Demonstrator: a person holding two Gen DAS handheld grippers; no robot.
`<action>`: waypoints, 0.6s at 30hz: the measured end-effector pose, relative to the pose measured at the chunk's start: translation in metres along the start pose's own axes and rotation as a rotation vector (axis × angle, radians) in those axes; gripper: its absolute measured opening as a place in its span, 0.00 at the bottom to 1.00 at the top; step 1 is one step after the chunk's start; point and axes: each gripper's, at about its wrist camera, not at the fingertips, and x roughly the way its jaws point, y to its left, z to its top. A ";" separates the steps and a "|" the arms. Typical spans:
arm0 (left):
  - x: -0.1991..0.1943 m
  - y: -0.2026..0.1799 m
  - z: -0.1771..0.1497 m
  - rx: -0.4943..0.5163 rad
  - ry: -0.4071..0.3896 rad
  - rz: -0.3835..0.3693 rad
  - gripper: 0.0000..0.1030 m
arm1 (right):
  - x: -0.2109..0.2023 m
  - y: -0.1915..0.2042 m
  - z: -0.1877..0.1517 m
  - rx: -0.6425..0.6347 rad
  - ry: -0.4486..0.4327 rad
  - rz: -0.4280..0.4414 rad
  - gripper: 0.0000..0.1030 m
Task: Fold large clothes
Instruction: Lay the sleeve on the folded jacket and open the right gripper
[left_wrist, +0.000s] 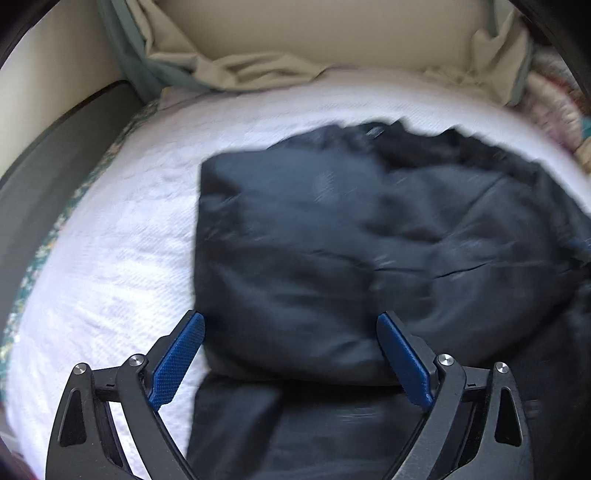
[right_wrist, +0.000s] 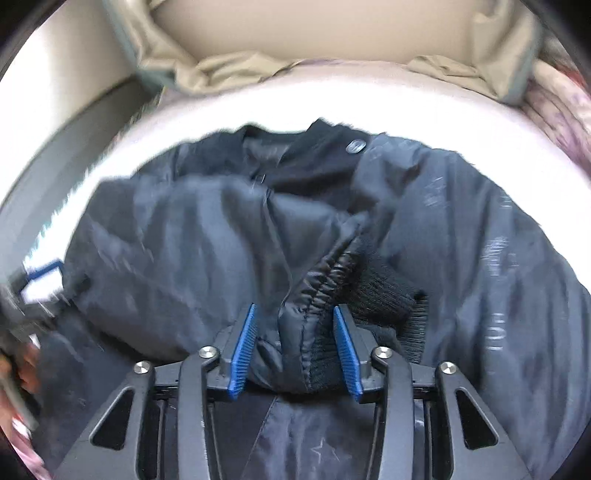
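A dark navy padded jacket (left_wrist: 351, 240) lies on a white textured bedspread (left_wrist: 110, 240). In the left wrist view its left edge is folded over into a thick layer. My left gripper (left_wrist: 290, 325) hovers over that folded edge with its blue pads wide apart and nothing between them. In the right wrist view the jacket (right_wrist: 184, 240) shows its collar with a snap button (right_wrist: 355, 146) at the far side. My right gripper (right_wrist: 293, 314) has its pads partly closed around a sleeve end with a gathered hem and black ribbed cuff (right_wrist: 384, 291).
Beige and grey-green bedding (left_wrist: 236, 70) is bunched along the headboard at the far side. A patterned blanket (left_wrist: 554, 110) lies at the far right. The dark bed edge (left_wrist: 55, 166) runs down the left. The other gripper and a hand (right_wrist: 22, 362) show at the left of the right wrist view.
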 end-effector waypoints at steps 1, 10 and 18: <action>0.010 0.007 -0.003 -0.024 0.031 -0.011 0.94 | -0.004 -0.002 0.002 0.009 -0.008 0.005 0.39; 0.028 0.027 -0.009 -0.123 0.085 -0.075 0.95 | 0.036 0.001 -0.020 -0.052 0.029 -0.071 0.39; 0.003 0.016 0.000 -0.111 0.068 -0.052 0.94 | 0.017 -0.007 -0.012 0.033 0.026 -0.041 0.40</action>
